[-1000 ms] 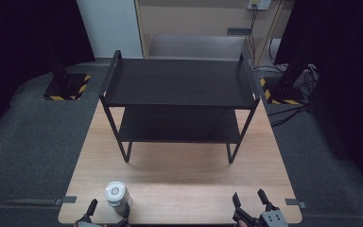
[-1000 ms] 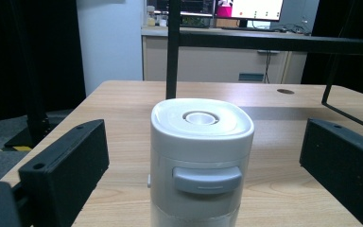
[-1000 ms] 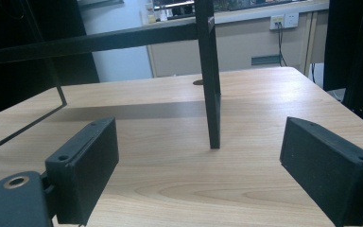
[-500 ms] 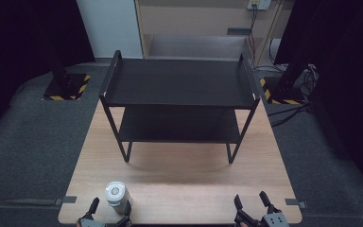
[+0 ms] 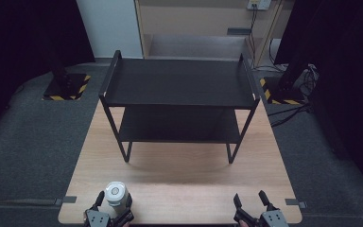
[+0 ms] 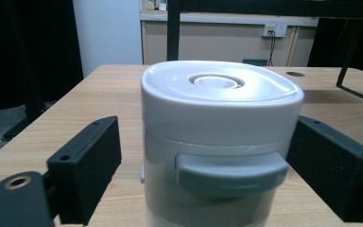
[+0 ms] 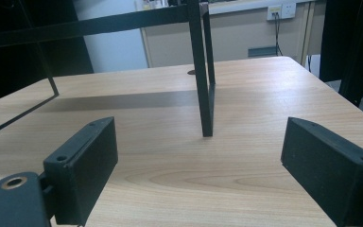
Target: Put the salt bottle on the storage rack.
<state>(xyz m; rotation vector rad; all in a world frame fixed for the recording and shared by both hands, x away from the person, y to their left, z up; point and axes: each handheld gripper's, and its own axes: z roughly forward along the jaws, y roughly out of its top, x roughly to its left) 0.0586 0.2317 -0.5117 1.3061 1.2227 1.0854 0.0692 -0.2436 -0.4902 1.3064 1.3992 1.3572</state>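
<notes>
A white canister with a grey latch and a round lid stands upright at the table's near left edge. My left gripper is open, with one jaw on each side of the canister. In the left gripper view the canister sits between the jaws of the left gripper: the right jaw is against its side and the left jaw stands a small gap off. My right gripper is open over bare wood at the near right edge. It faces a front leg of the rack.
A black two-tier metal rack stands across the far half of the wooden table, both shelves bare. Dark carpet surrounds the table. Black stands with yellow-striped bases sit on the floor at both sides.
Both grippers have barely shifted at the near edge. The canister stands where it was, between the left jaws.
</notes>
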